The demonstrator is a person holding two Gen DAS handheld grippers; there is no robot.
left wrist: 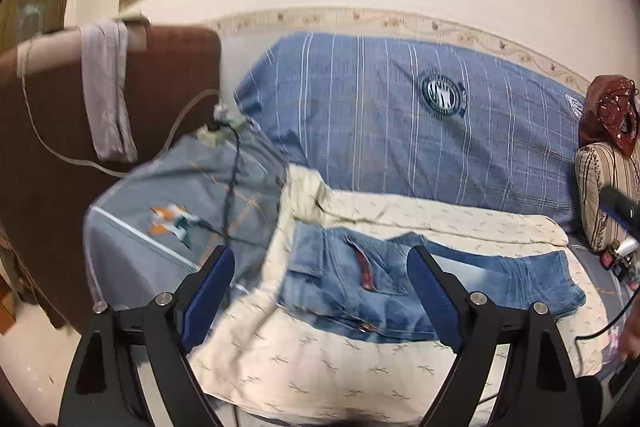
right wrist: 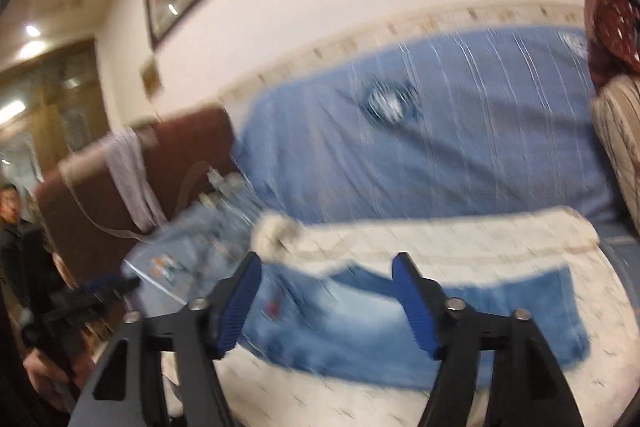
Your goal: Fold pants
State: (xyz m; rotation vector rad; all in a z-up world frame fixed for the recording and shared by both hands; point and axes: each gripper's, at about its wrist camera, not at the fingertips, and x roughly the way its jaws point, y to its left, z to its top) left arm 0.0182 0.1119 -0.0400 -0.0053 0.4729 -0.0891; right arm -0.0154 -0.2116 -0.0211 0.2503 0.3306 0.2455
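Beyond spread fingers (left wrist: 432,301), seemingly untouched: pants (left wrist: 360,291)

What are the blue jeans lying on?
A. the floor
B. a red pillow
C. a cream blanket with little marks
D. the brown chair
C: the faded blue denim jeans lie flat on the cream patterned blanket spread over the sofa, with cream fabric showing on all sides of them.
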